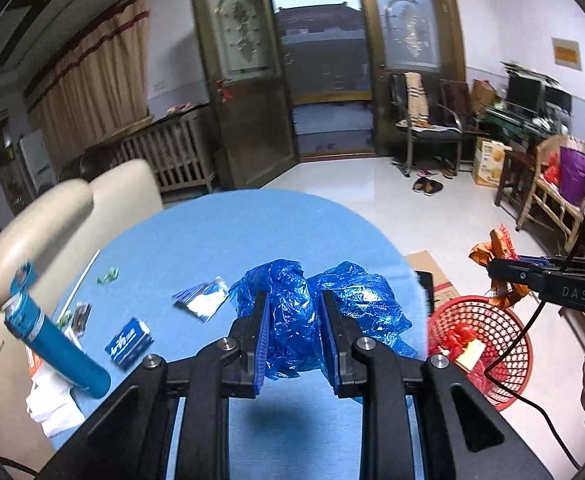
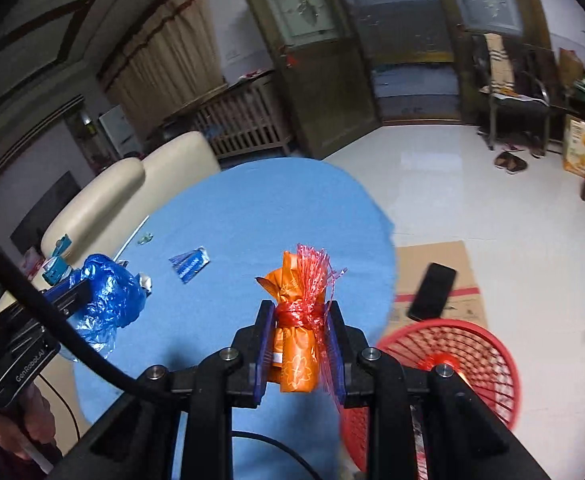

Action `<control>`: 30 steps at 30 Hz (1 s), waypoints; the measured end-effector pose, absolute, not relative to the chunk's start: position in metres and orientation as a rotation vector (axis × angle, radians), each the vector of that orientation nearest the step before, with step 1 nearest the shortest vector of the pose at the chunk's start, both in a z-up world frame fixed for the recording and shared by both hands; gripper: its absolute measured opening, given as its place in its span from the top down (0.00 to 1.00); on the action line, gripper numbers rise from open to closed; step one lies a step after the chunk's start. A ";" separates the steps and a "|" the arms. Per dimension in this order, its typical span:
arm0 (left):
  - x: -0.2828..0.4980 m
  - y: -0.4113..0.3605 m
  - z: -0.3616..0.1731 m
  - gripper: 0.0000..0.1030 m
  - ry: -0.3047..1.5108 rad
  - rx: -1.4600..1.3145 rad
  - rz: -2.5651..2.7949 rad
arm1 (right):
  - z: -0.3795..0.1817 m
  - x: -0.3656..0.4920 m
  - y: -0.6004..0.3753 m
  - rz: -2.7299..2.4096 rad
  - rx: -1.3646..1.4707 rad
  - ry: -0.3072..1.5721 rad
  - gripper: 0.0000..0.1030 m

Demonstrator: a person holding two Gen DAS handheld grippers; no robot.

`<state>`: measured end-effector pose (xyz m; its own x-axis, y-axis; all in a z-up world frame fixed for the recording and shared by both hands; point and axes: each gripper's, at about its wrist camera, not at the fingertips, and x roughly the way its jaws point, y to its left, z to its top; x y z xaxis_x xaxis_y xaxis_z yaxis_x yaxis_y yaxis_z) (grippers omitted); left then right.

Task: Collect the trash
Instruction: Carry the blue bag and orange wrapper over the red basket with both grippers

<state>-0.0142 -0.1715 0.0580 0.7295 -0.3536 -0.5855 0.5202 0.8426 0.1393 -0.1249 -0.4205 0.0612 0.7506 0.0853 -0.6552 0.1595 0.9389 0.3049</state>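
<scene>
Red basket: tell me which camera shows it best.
The left wrist view. There the red basket stands on the floor beside the table with its rim nearly whole and trash visible inside. In the right wrist view the red basket is partly hidden behind the right gripper.

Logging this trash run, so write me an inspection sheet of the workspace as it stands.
Surface: round table with blue cloth, mostly bare at the far side.
Job's things: crumpled blue plastic bag held up by the left gripper; orange wrapper bundle tied with red netting held by the right gripper; red mesh basket on the floor beside the table, some trash already inside.
Clutter: blue cylinder, blue packets, small wrappers, white tissue.
Grippers: both shut on their loads.
Cables: black cable hanging from the right gripper over the basket.
Surroundings: cream chairs, cardboard with a phone, open door.
</scene>
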 end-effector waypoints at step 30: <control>-0.064 -0.282 0.067 0.75 0.516 0.517 -0.625 | 0.075 -0.219 -0.514 -0.162 0.464 0.637 0.74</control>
